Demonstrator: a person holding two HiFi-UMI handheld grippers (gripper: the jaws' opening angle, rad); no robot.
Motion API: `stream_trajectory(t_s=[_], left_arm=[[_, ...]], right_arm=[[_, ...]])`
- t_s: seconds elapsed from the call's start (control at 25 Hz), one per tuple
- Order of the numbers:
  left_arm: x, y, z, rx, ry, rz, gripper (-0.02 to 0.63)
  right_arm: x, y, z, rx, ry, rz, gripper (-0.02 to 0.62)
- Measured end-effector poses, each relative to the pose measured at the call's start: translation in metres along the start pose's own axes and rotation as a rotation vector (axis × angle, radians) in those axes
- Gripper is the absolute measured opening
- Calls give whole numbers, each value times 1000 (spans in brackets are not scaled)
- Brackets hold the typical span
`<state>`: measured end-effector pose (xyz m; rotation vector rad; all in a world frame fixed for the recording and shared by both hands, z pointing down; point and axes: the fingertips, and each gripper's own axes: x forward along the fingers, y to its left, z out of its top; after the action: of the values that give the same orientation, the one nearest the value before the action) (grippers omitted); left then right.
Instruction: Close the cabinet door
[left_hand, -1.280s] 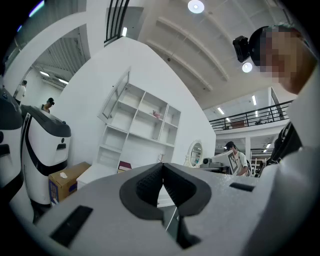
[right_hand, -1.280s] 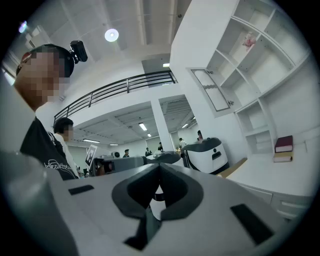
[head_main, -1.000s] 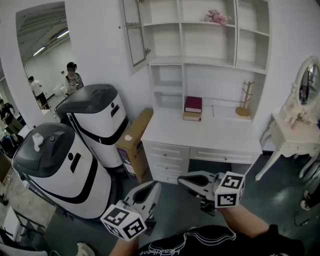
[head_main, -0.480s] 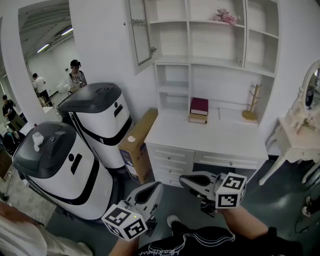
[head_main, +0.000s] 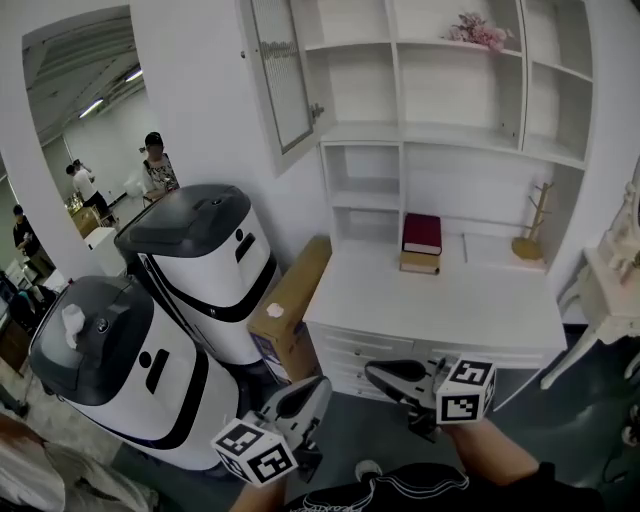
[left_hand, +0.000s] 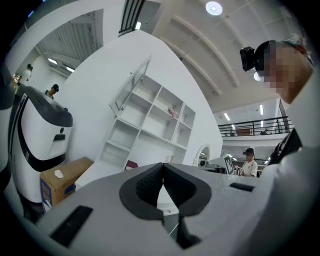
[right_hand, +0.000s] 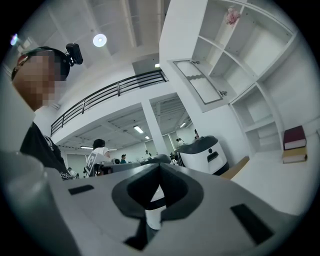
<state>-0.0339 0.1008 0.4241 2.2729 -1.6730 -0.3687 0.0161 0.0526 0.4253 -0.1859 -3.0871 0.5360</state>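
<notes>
The glass cabinet door stands swung open at the upper left of the white shelf unit above the desk. The same door shows in the left gripper view and in the right gripper view. Both grippers are held low in front of the desk, far below the door and apart from it. My left gripper is shut with nothing in it, its jaws meeting at the tip. My right gripper is also shut and empty.
Two tall white-and-black machines stand at the left, with a cardboard box leaning beside the desk. Books and a wooden stand sit on the desk. A white dressing table is at the right. People stand far left.
Both grippers and the head have moved forward toward the desk, so the shelf unit and open door look larger and nearer. The door has not moved. Both grippers stay shut.
</notes>
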Motion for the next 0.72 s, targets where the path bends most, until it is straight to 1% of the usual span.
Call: stream_trajectory(t_s=[0.12, 0.28, 0.48, 0.64, 0.72], left_arm=[[30, 32, 12, -13, 1, -1, 5], [63, 65, 39, 17, -17, -6, 5], [89, 82, 72, 89, -53, -31, 5], [100, 90, 81, 147, -48, -45, 6], [104, 94, 87, 161, -47, -54, 6]], right_arm=[[17, -37, 15, -1, 4, 2, 6], [43, -76, 40, -27, 8, 15, 6], [64, -103, 70, -80, 8, 52, 6], [73, -116, 86, -108, 4, 65, 6], [76, -122, 94, -111, -2, 66, 6]])
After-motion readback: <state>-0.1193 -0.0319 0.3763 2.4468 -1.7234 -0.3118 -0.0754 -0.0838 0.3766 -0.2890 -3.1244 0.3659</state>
